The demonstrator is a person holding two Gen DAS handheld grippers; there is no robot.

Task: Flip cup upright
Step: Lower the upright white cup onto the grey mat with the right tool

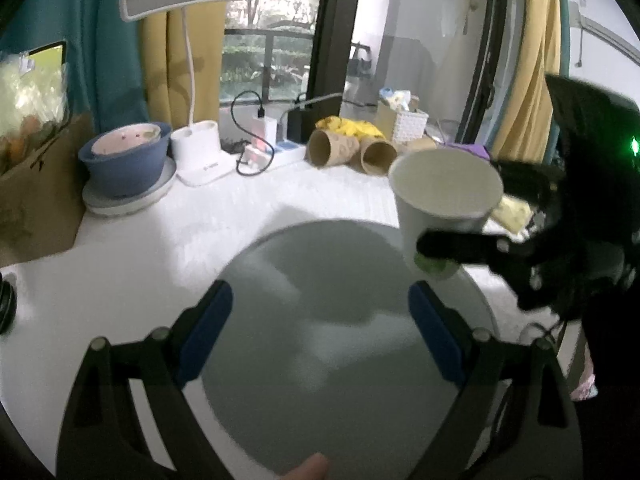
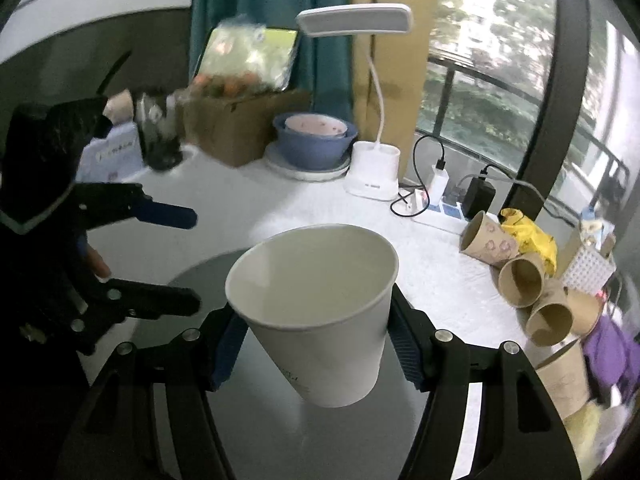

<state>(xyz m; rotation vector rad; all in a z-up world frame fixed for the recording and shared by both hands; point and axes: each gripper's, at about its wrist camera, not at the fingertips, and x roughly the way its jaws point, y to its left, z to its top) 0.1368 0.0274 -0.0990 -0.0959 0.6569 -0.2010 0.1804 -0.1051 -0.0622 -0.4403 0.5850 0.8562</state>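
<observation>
So the right claw (image 2: pixel 316 344) is pinching the white paper cup (image 2: pixel 316 312) around its lower half, blue pads pressed against both sides. The cup is sitting mouth-up in the middle of the right wrist frame, tilted a bit, and it's hanging in the air over the round grey mat (image 2: pixel 256 392) rather than touching it. In the left wrist view the same cup (image 1: pixel 444 208) is showing up at the right of the frame, rim open toward the camera, with a black finger (image 1: pixel 460 246) of the right claw crossing its lower part.

The left claw (image 1: pixel 320 336) is spread wide with nothing between its blue pads (image 1: pixel 204 336), hovering low over the grey mat (image 1: pixel 320 360) at the bottom center of its own frame. From the right wrist it's sitting at the left edge (image 2: pixel 180 260), fingers apart, empty.

Everything's on a white bench (image 1: pixel 140 264). Toward the back there's a blue bowl (image 1: pixel 124 160) on a white plate, a white desk lamp (image 1: pixel 192 80) just beside it, a power strip with chargers (image 1: pixel 272 140), and a few brown paper cups (image 1: pixel 348 148) lying on their sides next to something yellow. Those brown cups (image 2: pixel 516 272) are sitting at the right side of the right wrist frame, well apart from the white one.
</observation>
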